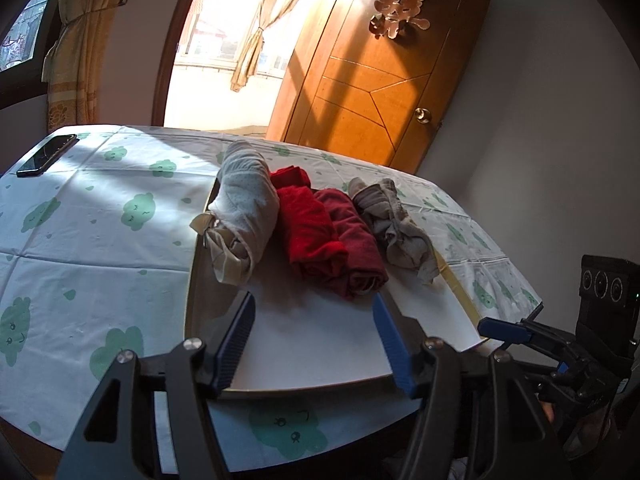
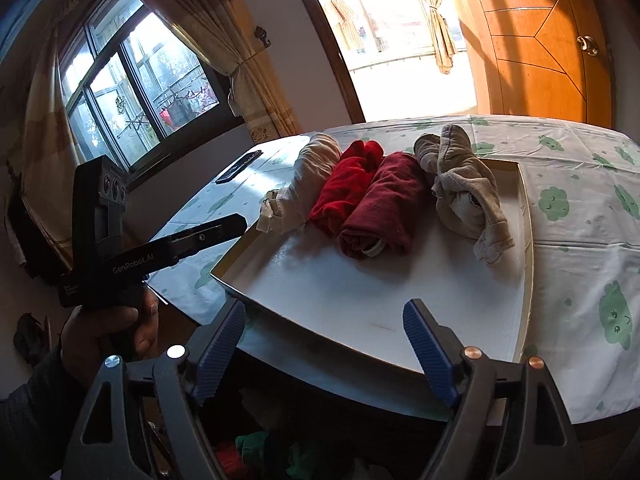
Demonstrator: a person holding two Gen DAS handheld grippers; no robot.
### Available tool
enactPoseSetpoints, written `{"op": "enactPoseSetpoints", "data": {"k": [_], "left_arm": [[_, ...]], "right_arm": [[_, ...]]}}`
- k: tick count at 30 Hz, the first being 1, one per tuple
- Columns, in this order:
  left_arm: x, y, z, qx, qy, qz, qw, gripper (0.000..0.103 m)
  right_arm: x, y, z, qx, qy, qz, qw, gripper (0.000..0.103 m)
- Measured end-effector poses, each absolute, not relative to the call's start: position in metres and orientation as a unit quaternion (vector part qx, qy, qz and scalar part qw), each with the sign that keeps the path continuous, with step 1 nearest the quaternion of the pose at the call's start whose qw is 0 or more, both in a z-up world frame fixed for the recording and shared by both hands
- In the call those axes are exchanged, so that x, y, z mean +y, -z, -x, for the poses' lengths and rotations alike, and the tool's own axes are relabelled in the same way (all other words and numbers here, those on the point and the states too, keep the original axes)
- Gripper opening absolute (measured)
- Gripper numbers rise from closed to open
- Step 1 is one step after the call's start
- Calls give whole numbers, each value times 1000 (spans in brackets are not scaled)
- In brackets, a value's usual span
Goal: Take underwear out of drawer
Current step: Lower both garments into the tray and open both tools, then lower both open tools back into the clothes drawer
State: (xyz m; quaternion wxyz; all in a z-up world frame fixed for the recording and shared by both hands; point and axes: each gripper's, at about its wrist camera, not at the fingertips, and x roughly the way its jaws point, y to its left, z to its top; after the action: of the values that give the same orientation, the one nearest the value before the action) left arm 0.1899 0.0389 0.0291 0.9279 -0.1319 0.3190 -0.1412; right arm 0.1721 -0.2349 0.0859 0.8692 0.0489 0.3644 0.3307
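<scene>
Both grippers, left (image 1: 316, 344) and right (image 2: 326, 350), spread, empty. Risk: snagging adjacent rolled red cloth bundle (image 2: 348, 188) inside shallow white drawer tray (image 2: 524, 216).

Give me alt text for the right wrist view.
Four rolled garments, white, red, maroon and grey, lie in a shallow white tray on a cloud-print tablecloth. The open right tool hovers at the tray's near edge.

A: Where does the left wrist view look from?
B: Low, close off the table's (image 1: 80, 240) near edge, facing the door (image 1: 380, 92).
A: And the right wrist view?
B: Same edge, facing windowward; both share the white tray (image 2: 400, 304).
</scene>
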Motion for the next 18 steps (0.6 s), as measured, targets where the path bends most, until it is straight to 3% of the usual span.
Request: {"op": "enactPoseSetpoints", "data": {"k": [18], "left_arm": [[9,11,-101,329,168,69,927,62]], "right_arm": [[-265,-40,-94,384,-337,7,860,85]]}}
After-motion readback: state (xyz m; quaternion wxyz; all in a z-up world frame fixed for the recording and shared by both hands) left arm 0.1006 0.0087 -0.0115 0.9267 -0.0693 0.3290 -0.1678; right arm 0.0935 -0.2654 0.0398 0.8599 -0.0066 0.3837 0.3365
